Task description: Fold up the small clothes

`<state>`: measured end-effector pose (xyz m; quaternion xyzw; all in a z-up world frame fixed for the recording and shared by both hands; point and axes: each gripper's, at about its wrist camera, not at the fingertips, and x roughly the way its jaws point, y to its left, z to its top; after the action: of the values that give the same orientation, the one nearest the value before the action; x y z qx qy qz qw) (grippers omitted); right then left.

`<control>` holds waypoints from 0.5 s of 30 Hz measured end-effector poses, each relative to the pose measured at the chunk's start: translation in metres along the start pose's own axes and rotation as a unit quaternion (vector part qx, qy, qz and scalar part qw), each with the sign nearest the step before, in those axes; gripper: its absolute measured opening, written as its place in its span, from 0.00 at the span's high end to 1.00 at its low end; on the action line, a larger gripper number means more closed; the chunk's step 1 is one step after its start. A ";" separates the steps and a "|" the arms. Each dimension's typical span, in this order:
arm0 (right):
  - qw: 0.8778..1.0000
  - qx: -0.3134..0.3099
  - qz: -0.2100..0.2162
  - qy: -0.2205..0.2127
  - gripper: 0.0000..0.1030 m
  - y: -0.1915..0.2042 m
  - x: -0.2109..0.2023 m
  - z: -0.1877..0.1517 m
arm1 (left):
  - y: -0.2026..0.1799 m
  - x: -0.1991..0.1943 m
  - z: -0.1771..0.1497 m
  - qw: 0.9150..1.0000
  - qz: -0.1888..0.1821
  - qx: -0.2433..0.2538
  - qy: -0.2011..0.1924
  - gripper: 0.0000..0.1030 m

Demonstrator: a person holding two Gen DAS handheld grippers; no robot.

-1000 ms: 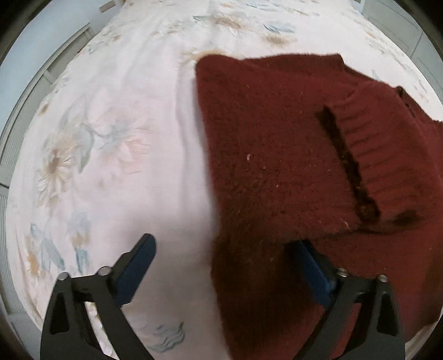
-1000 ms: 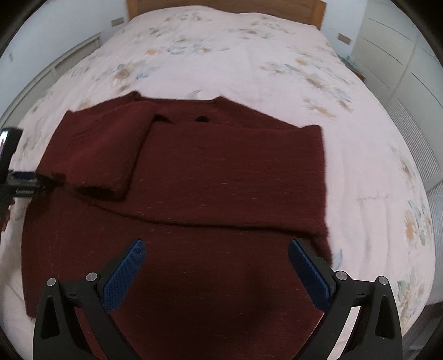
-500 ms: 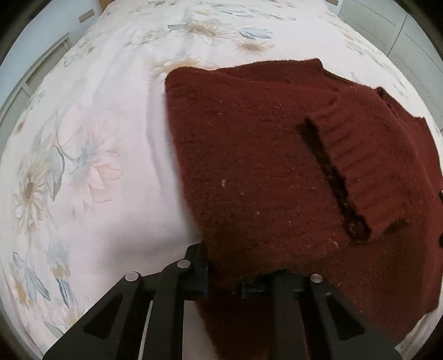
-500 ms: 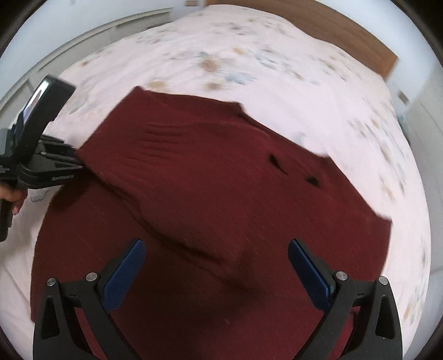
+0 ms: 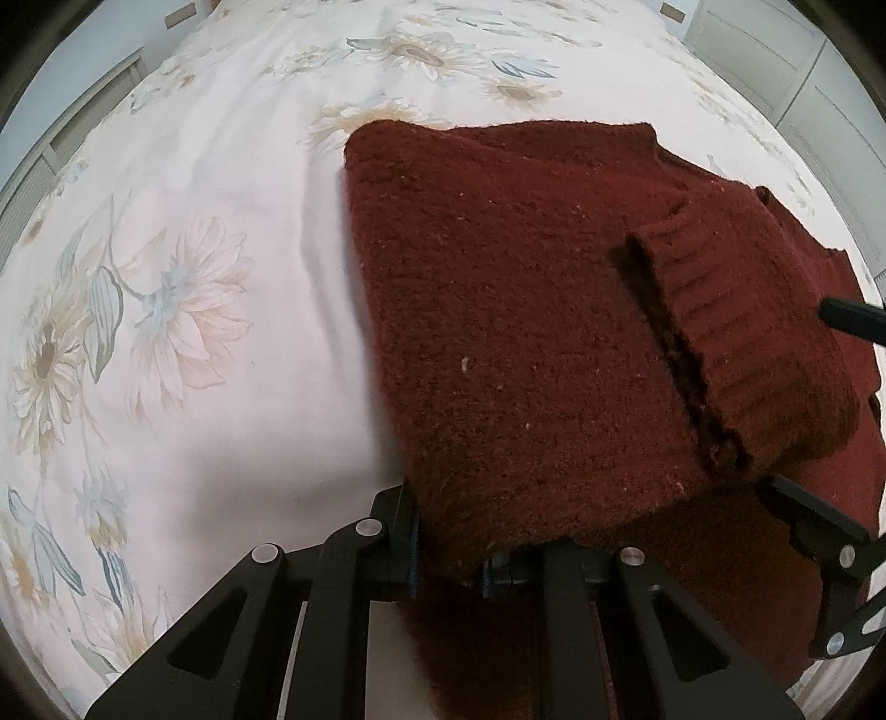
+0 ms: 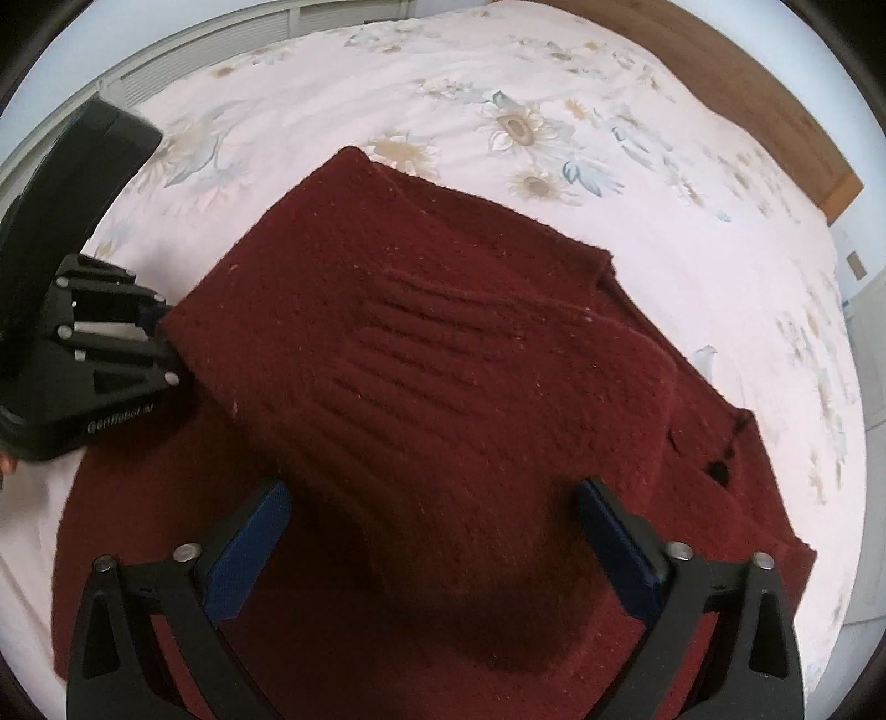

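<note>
A dark red knitted sweater (image 5: 526,332) lies on the bed, its sleeve folded over the body with the ribbed cuff (image 5: 747,343) on top. My left gripper (image 5: 448,559) is shut on the near left edge of the folded layer; it also shows in the right wrist view as the left gripper (image 6: 160,327). My right gripper (image 6: 432,531) hangs low over the sweater (image 6: 443,360), its jaws closing with a raised hump of knit between the blue pads (image 6: 249,548), which do not press on it. One of its fingers (image 5: 853,318) enters the left wrist view from the right.
The bed carries a pale floral sheet (image 5: 166,304) that lies bare to the left of and beyond the sweater. A wooden headboard (image 6: 775,111) closes the far end. White cupboard doors (image 5: 775,50) stand beside the bed.
My left gripper shut on the sweater's edge and has kept hold of it. My right gripper swung across the sweater toward the left one, rolled, and its jaws have begun to narrow.
</note>
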<state>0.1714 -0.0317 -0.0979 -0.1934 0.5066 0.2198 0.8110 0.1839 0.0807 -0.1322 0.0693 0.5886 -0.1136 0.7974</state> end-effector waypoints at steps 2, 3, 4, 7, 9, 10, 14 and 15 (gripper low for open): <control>1.000 0.006 0.022 0.010 0.55 -0.002 0.005 0.003 | 0.000 0.001 -0.001 1.000 0.002 -0.002 0.000 0.86; 0.999 0.012 0.038 0.011 0.64 -0.003 0.007 0.004 | -0.001 0.002 0.000 1.000 0.002 -0.003 0.001 0.86; 0.999 0.015 0.037 0.011 0.68 -0.004 0.008 0.005 | -0.004 0.003 0.001 1.000 0.002 -0.003 0.001 0.86; 0.999 0.031 0.033 0.009 0.90 -0.012 0.008 0.004 | -0.010 0.005 0.003 1.000 0.005 -0.001 0.004 0.86; 0.997 0.061 0.049 -0.005 0.91 -0.025 0.001 0.001 | -0.015 0.008 0.008 1.000 0.006 -0.001 0.005 0.86; 0.996 0.073 0.050 -0.016 0.91 -0.033 -0.005 -0.001 | -0.015 0.009 0.011 1.000 0.006 -0.001 0.005 0.86; 0.988 0.131 0.061 -0.051 0.91 -0.065 -0.026 -0.011 | -0.018 0.008 0.013 1.000 0.007 0.000 0.003 0.86; 0.985 0.151 0.059 -0.059 0.91 -0.077 -0.033 -0.015 | -0.020 0.007 0.012 1.000 0.009 0.002 0.001 0.86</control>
<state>0.1897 -0.1089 -0.0676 -0.0254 0.4958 0.1993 0.8449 0.1921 0.0581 -0.1351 0.0762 0.5884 -0.1077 0.7977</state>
